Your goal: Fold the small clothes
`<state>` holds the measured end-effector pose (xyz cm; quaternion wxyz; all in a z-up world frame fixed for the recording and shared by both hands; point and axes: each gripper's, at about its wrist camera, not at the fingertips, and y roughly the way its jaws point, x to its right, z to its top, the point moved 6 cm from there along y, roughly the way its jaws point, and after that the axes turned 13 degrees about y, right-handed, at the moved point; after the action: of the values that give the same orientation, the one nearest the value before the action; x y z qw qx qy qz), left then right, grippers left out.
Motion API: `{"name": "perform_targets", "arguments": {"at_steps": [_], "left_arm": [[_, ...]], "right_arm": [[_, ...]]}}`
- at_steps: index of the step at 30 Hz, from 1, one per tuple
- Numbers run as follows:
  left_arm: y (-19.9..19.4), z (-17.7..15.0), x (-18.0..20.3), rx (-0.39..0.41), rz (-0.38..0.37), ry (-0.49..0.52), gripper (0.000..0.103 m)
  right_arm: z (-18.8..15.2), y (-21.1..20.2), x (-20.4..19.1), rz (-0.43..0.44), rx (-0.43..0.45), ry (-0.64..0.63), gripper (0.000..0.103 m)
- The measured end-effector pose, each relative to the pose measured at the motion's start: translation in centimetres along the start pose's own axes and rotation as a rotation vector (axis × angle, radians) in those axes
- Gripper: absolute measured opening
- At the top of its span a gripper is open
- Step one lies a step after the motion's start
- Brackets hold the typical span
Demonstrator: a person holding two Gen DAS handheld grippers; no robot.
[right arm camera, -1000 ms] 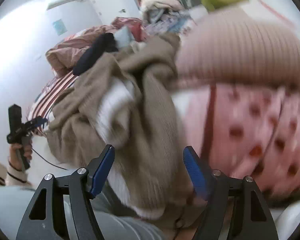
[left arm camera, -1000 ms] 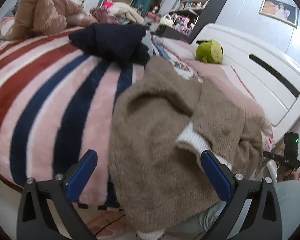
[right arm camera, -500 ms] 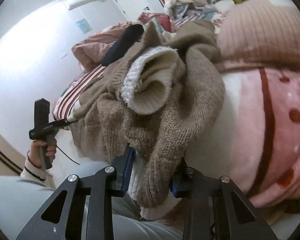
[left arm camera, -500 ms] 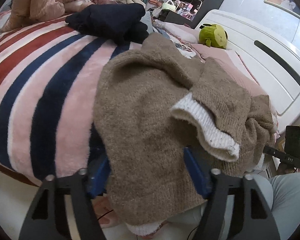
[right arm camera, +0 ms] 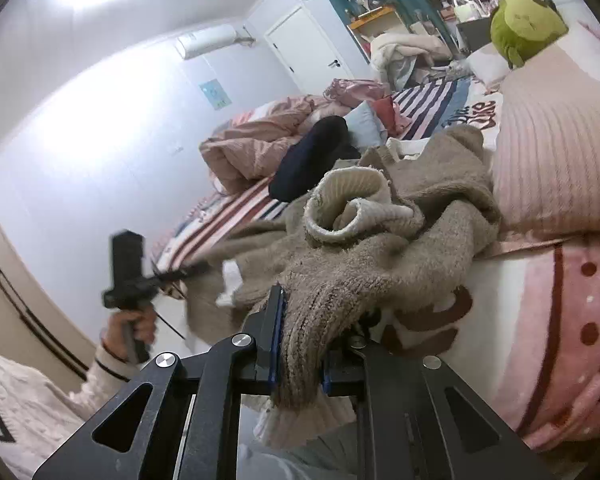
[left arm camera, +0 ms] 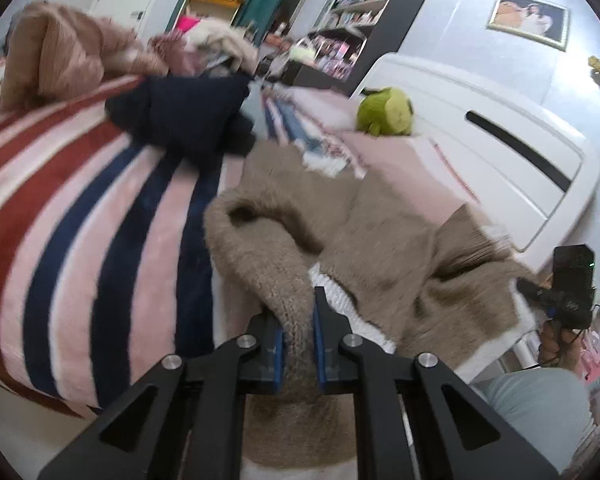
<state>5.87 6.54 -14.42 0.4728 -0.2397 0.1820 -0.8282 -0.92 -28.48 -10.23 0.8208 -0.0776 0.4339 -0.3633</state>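
Brown knit, bunched and cream-trimmed: a small sweater (left arm camera: 364, 240) lies crumpled at the near edge of the bed on a striped blanket (left arm camera: 80, 208), with the left gripper (left arm camera: 298, 336) and right gripper (right arm camera: 300, 344) each clamped on a thick roll of its hem. Such fat bites may slip once pulled taut, and the tangled cuff (right arm camera: 352, 208) could fold inside. Only the right wrist view shows that upturned cream cuff and a polka-dot cover (right arm camera: 572, 320); only the left shows the white headboard (left arm camera: 500, 148).
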Motion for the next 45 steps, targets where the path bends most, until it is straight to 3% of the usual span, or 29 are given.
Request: {"name": "perform_targets", "arguments": {"at_steps": [7,12,19,23,26,30,35,39,42,45], "left_arm": [[-4.7,2.6,2.1,0.122,-0.092,0.004,0.008],[-8.3,5.0,3.0,0.190,-0.088,0.048,0.008],[-11.5,5.5,4.8,0.221,-0.132,0.084,0.008],[-11.5,5.1,3.4,0.229,-0.119,0.035,0.008],[-9.6,5.9,1.1,0.219,-0.073,0.008,0.008],[-5.0,8.0,-2.7,0.181,-0.006,-0.015,0.008],[4.2,10.9,-8.2,0.084,0.050,-0.055,0.009],[12.6,11.6,-12.4,-0.027,0.122,-0.091,0.011],[17.5,10.7,-13.9,-0.126,0.108,-0.106,0.020],[18.7,10.1,-14.6,-0.170,0.061,-0.114,0.025]], "right_arm": [[0.3,-2.1,-2.3,0.064,0.057,0.010,0.007],[1.0,-4.3,-4.4,0.065,0.099,-0.021,0.006],[-0.6,-6.6,-7.2,0.043,0.070,-0.059,0.006],[-1.2,-7.0,-7.3,-0.001,0.056,-0.033,0.006],[0.8,-6.5,-6.5,-0.045,0.070,-0.031,0.006],[5.8,-3.6,-4.4,-0.124,0.086,-0.031,0.006],[12.1,2.1,-0.1,-0.248,0.039,-0.054,0.006],[16.4,8.2,6.1,-0.358,-0.026,-0.008,0.006],[17.4,12.2,11.1,-0.401,-0.089,0.084,0.008],[17.7,13.2,13.4,-0.361,-0.101,0.175,0.012]]}}
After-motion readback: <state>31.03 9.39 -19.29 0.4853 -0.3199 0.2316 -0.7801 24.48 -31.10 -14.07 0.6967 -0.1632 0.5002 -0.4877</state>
